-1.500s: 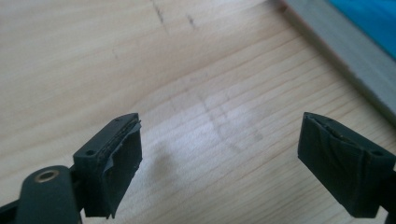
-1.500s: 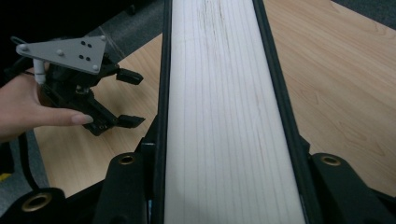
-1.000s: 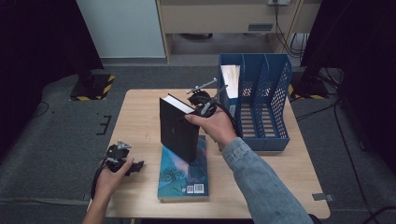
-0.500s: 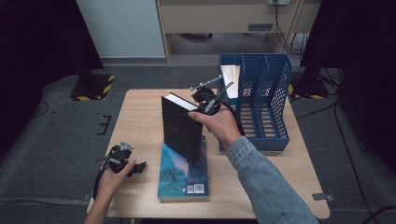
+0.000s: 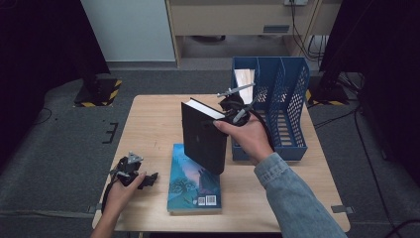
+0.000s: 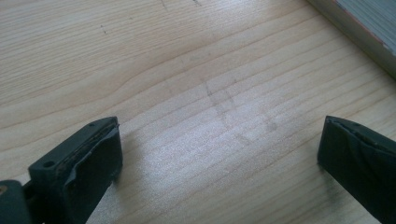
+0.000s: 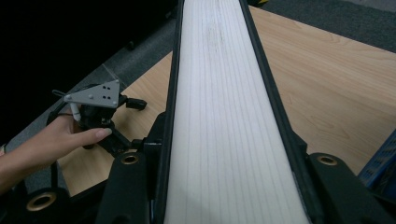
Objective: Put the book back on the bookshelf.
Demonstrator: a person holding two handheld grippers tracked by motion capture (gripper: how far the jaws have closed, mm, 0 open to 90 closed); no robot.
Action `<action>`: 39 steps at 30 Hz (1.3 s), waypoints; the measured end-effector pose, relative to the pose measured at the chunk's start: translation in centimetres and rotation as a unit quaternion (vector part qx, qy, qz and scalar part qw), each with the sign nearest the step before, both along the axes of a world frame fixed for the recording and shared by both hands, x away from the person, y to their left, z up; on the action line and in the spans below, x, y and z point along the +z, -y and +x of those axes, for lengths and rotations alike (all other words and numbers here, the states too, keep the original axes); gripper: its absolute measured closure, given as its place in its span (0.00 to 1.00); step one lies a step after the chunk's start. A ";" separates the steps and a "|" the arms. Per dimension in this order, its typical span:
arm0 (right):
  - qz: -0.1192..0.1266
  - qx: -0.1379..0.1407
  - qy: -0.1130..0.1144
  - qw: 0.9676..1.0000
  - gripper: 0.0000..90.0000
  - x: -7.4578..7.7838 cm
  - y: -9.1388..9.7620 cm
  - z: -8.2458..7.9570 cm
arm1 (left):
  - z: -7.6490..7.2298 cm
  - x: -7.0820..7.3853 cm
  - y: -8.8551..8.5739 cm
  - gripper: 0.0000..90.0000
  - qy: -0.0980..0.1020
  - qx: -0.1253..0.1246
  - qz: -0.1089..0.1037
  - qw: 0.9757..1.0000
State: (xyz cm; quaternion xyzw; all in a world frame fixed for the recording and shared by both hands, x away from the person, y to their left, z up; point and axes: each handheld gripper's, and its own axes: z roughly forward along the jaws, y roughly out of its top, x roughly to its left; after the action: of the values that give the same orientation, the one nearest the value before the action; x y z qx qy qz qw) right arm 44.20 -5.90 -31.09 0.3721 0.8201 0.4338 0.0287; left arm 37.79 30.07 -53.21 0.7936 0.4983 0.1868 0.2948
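The right gripper (image 5: 223, 116) is clamped on a black book (image 5: 204, 136), holding it upright and slightly tilted above the table (image 5: 148, 124), just left of the blue rack (image 5: 292, 99). In its own view the white page edge (image 7: 224, 116) runs up between the jaws. A second book (image 5: 193, 181) lies flat beneath it. The left gripper (image 5: 148, 178) rests near the table's front left corner; its jaws have just been opening and now stand wide apart with nothing but bare wood between them.

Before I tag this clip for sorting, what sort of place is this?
Probably an office or lab workspace: a light wooden table on grey carpet, a blue mesh file rack with upright slots, and a beige cabinet with cables behind it.
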 end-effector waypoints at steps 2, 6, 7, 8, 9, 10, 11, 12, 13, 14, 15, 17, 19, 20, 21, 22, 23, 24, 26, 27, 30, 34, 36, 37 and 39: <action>0.003 0.000 0.001 1.000 0.58 0.0 0.6 -0.5 | -0.1 -0.1 0.0 0.00 0.004 0.002 -0.002 1.000; 0.005 0.002 -0.005 1.000 0.58 -0.2 2.0 -1.3 | -0.2 -0.1 0.0 0.00 0.008 0.002 -0.002 1.000; 0.003 0.001 -0.004 1.000 0.58 -0.2 2.3 -1.5 | -0.2 -0.2 0.0 0.00 0.010 0.003 -0.003 1.000; 0.002 0.002 0.001 1.000 0.58 -0.2 2.7 -1.8 | -0.3 -0.2 0.0 0.00 0.011 0.004 -0.004 1.000; 0.004 0.001 0.002 1.000 0.58 -0.1 3.0 -2.1 | -0.3 -0.2 0.0 0.00 0.013 0.005 -0.005 1.000; 0.006 -0.001 0.005 1.000 0.58 -0.1 3.4 -2.3 | -0.3 -0.3 0.0 0.00 0.016 0.006 -0.006 1.000; 0.011 -0.003 0.005 1.000 0.58 -0.1 3.9 -2.5 | -0.4 -0.3 0.0 0.00 0.019 0.008 -0.008 1.000; 0.015 -0.005 0.006 1.000 0.58 -0.2 4.3 -2.7 | -0.4 -0.4 0.0 0.00 0.021 0.010 -0.009 1.000; 0.019 -0.006 0.006 1.000 0.58 -0.2 4.8 -2.9 | -0.5 -0.4 0.0 0.00 0.022 0.011 -0.009 1.000; 0.021 -0.008 0.007 1.000 0.58 -0.3 5.2 -3.1 | -0.5 -0.4 0.0 0.00 0.023 0.011 -0.010 1.000; 0.022 -0.010 0.010 1.000 0.58 -0.3 5.5 -3.4 | -0.5 -0.4 0.0 0.00 0.025 0.011 -0.010 1.000; 0.023 -0.014 0.011 1.000 0.58 -0.5 6.3 -3.9 | -0.5 -0.4 0.0 0.00 0.025 0.010 -0.011 1.000; 0.024 -0.016 0.011 1.000 0.58 -0.6 6.6 -4.1 | -0.5 -0.4 0.0 0.00 0.025 0.010 -0.011 1.000; 0.025 -0.018 0.012 0.999 0.58 -0.6 7.0 -4.3 | -0.5 -0.4 0.0 0.00 0.025 0.010 -0.011 1.000; 0.023 -0.021 0.011 0.999 0.58 -0.8 7.7 -4.8 | -0.5 -0.4 0.0 0.00 0.025 0.010 -0.011 1.000; 0.022 -0.022 0.010 0.999 0.58 -0.9 7.9 -5.0 | -0.5 -0.4 0.0 0.00 0.025 0.010 -0.011 1.000; 0.021 -0.022 0.011 0.999 0.58 -0.9 8.2 -5.2 | -0.5 -0.4 0.0 0.00 0.025 0.009 -0.011 1.000; 0.022 -0.023 0.011 0.999 0.58 -1.0 8.5 -5.3 | -0.5 -0.4 0.0 0.00 0.025 0.008 -0.011 1.000; 0.023 -0.027 0.009 0.999 0.58 -1.1 9.2 -5.7 | -0.5 -0.4 0.0 0.00 0.025 0.007 -0.011 1.000; 0.024 -0.028 0.008 0.999 0.58 -1.2 9.5 -5.9 | -0.4 -0.4 0.0 0.00 0.025 0.007 -0.011 1.000; 0.029 -0.036 0.004 0.999 0.58 -1.5 10.4 -6.2 | -0.5 -0.4 0.0 0.00 0.025 0.007 -0.011 1.000; 0.027 -0.047 -0.001 0.999 0.58 -1.9 11.4 -6.4 | -0.5 -0.4 0.0 0.00 0.025 0.007 -0.011 1.000; 0.025 -0.050 -0.001 0.998 0.58 -2.0 11.9 -6.5 | -0.5 -0.4 0.0 0.00 0.025 0.007 -0.011 1.000; 0.024 -0.053 -0.001 0.998 0.58 -2.0 12.1 -6.6 | -0.5 -0.4 0.0 0.00 0.025 0.007 -0.011 1.000; 0.026 -0.057 -0.002 0.998 0.58 -2.0 12.6 -6.9 | -0.5 -0.4 0.0 0.00 0.025 0.007 -0.011 1.000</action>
State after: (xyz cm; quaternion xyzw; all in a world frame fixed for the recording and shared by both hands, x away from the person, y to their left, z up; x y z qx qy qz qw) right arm 37.34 -18.49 -33.10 0.4194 0.7862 0.4520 0.0420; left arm 37.34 30.10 -53.65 0.7818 0.4983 0.2036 0.3146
